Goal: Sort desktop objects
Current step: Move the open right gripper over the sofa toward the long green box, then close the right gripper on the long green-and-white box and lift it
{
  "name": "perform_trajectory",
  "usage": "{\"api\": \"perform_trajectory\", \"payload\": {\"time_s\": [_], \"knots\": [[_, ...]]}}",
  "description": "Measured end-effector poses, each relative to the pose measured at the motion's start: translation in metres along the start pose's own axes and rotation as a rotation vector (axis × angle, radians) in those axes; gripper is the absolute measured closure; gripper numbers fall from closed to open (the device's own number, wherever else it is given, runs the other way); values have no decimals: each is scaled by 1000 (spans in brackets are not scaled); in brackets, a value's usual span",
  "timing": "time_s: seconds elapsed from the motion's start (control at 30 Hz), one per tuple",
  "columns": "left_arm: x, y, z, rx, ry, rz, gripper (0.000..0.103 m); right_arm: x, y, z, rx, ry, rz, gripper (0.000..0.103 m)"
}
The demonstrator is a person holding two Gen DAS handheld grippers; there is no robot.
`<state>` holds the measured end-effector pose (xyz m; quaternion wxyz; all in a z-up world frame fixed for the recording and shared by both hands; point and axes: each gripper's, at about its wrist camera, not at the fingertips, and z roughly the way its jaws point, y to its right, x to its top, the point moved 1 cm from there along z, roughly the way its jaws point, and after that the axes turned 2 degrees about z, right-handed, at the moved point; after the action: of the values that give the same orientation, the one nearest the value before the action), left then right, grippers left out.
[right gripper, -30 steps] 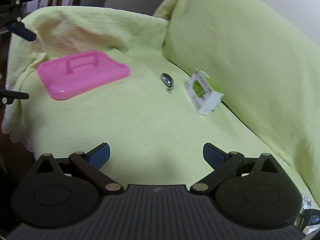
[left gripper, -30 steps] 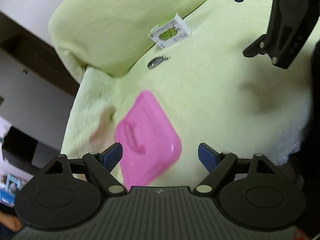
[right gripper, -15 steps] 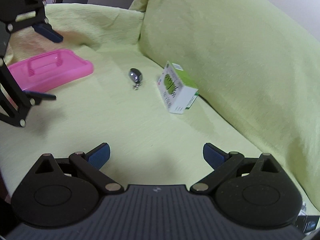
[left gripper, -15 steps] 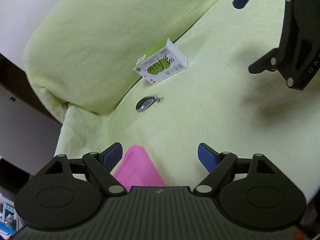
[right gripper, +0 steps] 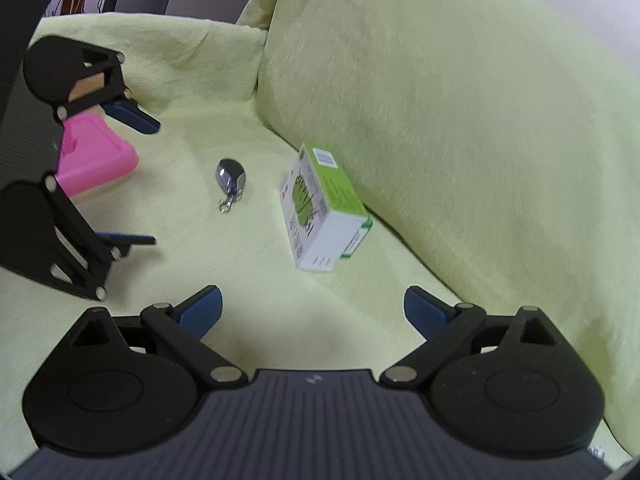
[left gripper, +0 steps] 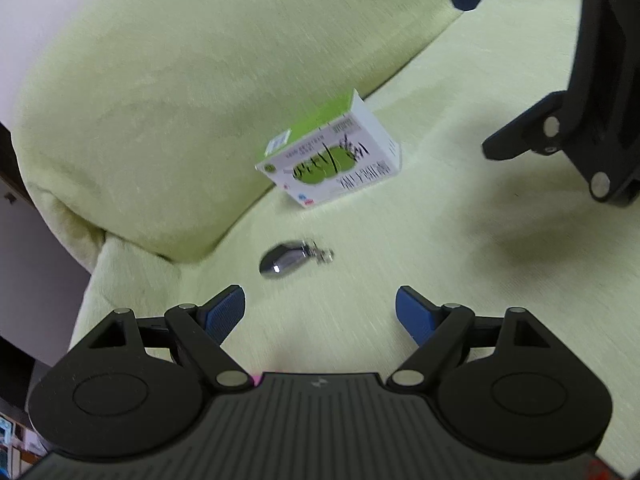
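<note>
From your left wrist camera, the key fob (left gripper: 289, 261) lies just ahead of your left claw (left gripper: 320, 312), slightly left of the midline between the two blue fingertips (left gripper: 224, 312), with its small clasp pointing toward the white-and-green box (left gripper: 332, 160), which sits farther on, against or just beside the foot of the back cushion (left gripper: 200, 80). The risk here is that the sofa seat (left gripper: 440, 260) is soft and the fob is low and smooth: if you come down off-centre, one finger may press it into the cover or skid it toward the cushion crease instead of closing on it. This view is also blurred, so your aim is less sure than it looks. Your left claw is spread wide, holding nothing and touching nothing. Your right claw (left gripper: 580, 80) hangs at the upper right edge above its own shadow, close enough that both tools reaching for the same spot could knock together. From your right wrist camera, the box stands near centre, beyond the fingertips, tilted on its long edge close to the cushion; a careless pinch could tip it flat or push it into the crease. The fob lies to its left, well apart from it, and the pink lid (right gripper: 96, 156) sits at the far left, partly hidden behind your left claw. Your right claw (right gripper: 312, 308) is likewise spread wide and empty, its fingers clear of the seat.
</note>
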<state>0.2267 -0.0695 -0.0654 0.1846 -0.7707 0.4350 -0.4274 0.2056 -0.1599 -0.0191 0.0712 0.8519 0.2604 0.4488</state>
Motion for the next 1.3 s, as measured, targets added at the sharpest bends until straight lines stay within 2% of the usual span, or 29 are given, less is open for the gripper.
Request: {"api": "perform_trajectory", "payload": {"time_s": [0.07, 0.13, 0.3, 0.5, 0.77, 0.83, 0.87, 1.1, 1.3], "knots": [[-3, 2, 1, 18, 49, 13, 19, 5, 4, 7, 9, 2, 14, 10], [-6, 3, 4, -2, 61, 7, 19, 9, 7, 15, 15, 2, 30, 10], [-16, 4, 16, 2, 29, 42, 19, 18, 8, 32, 5, 18, 39, 11], [-23, -1, 22, 7, 7, -9, 19, 33, 18, 66, 6, 29, 78, 14], [-21, -1, 29, -27, 18, -25, 19, 41, 45, 125, 8, -46, 224, 37], [-20, -2, 30, -34, 20, -37, 19, 41, 48, 134, 26, -61, 259, 50], [-20, -2, 32, -35, 17, -40, 19, 41, 48, 137, 38, -67, 269, 53], [-18, 0, 42, -38, 7, -40, 19, 41, 42, 135, 59, -70, 264, 59], [-17, 0, 41, -36, 10, -35, 19, 34, 40, 106, 152, -87, 276, 68]]}}
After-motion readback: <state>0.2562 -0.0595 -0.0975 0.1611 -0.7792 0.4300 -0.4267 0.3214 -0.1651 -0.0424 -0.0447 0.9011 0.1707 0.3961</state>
